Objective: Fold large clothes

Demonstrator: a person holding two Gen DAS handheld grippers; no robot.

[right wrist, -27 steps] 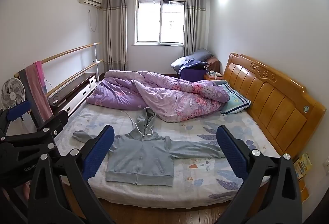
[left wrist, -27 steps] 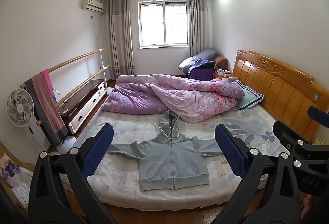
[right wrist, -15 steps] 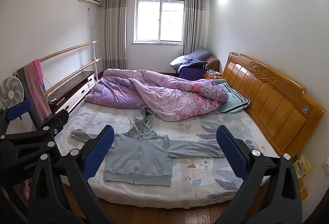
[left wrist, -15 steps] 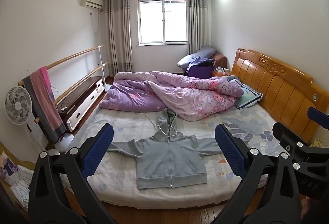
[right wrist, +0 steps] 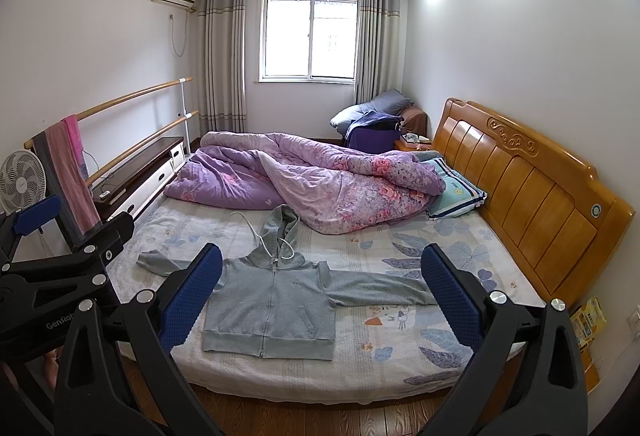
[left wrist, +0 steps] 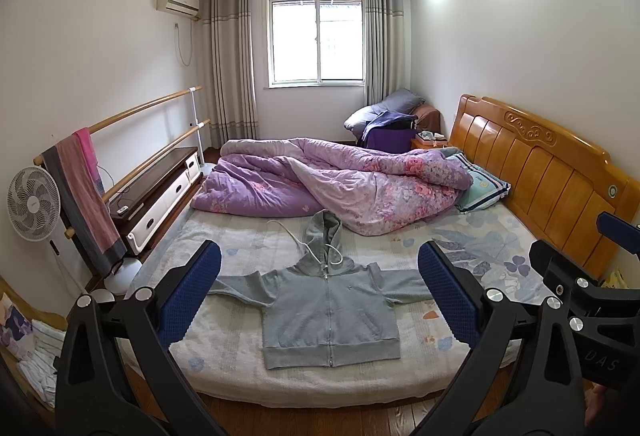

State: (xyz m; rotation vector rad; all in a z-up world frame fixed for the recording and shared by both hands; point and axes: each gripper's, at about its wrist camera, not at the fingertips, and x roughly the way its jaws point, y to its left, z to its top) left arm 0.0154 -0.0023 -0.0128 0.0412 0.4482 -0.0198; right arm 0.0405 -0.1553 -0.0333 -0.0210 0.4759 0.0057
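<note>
A grey zip hoodie (left wrist: 330, 310) lies flat, front up, near the front edge of the bed (left wrist: 248, 244), sleeves spread, hood pointing away. It also shows in the right wrist view (right wrist: 272, 306). My left gripper (left wrist: 320, 294) is open and empty, held in the air before the bed. My right gripper (right wrist: 320, 294) is open and empty too, to the right of the left one. Both are well short of the hoodie. The sleeve ends are partly hidden behind the blue pads.
A crumpled purple floral quilt (left wrist: 332, 184) and a striped pillow (left wrist: 482, 190) fill the bed's far half. A wooden headboard (left wrist: 536, 172) is on the right. A fan (left wrist: 32, 204), a rail with hanging towels (left wrist: 84, 196) and a low cabinet (left wrist: 160, 188) stand on the left. Wooden floor (right wrist: 320, 412) lies below.
Both views have tipped slightly, so the bed and hoodie sit a little higher in the frame. Both grippers stay open and empty.
</note>
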